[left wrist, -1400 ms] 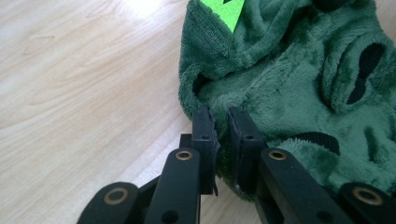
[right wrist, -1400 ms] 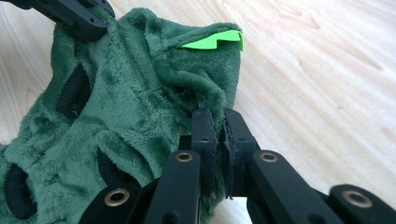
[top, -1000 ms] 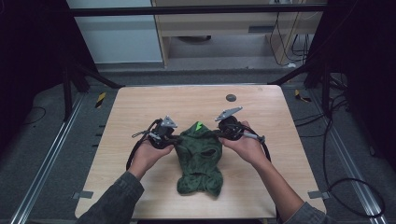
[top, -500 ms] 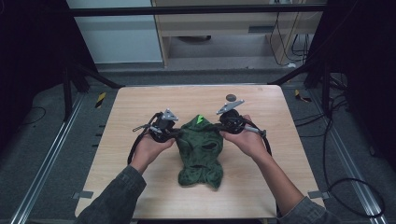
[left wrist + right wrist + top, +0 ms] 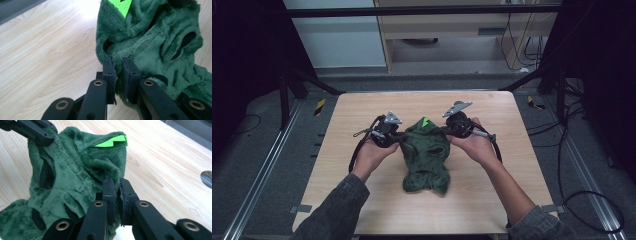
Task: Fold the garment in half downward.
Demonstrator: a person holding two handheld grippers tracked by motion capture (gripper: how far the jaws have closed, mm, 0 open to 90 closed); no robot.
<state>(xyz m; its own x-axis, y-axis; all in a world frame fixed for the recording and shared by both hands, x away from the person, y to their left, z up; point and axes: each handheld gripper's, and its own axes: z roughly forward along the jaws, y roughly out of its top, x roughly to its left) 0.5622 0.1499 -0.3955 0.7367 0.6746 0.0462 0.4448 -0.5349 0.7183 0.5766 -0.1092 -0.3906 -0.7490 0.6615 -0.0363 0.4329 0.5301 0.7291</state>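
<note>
— Since a second ago, what has changed?

— Both hands have slid a little farther up the pale wooden tabletop (image 5: 362,110), and the dark green plush garment (image 5: 424,155) has gone with them. Its lower end now lies longer and flatter toward the person.

— How are the hands posed?

— Forearms in grey sleeves come in from the bottom of the high view and angle inward. The left hand (image 5: 371,152) wraps its tongs from below, and the right hand (image 5: 477,145) does the same on the other side, so the two face each other across the garment's upper end.

— And the tongs?

— The left tongs (image 5: 118,63) are narrowed on a fold of plush at the garment's edge, with pile bunched between the jaws. The right tongs (image 5: 115,183) are closed almost jaw to jaw on a thin fold at the opposite edge. In the right gripper view the left pair shows at the far top corner, biting the fabric.

— Where is the garment, and how does it look?

— Mid-tabletop, between the hands. Its upper end is pulled taut and raised between the two grips, while the rest trails on the wood. The pile is thick and fleecy, with several dark slit openings across it and a bright green zigzag tag (image 5: 425,121) at the top edge.
</note>
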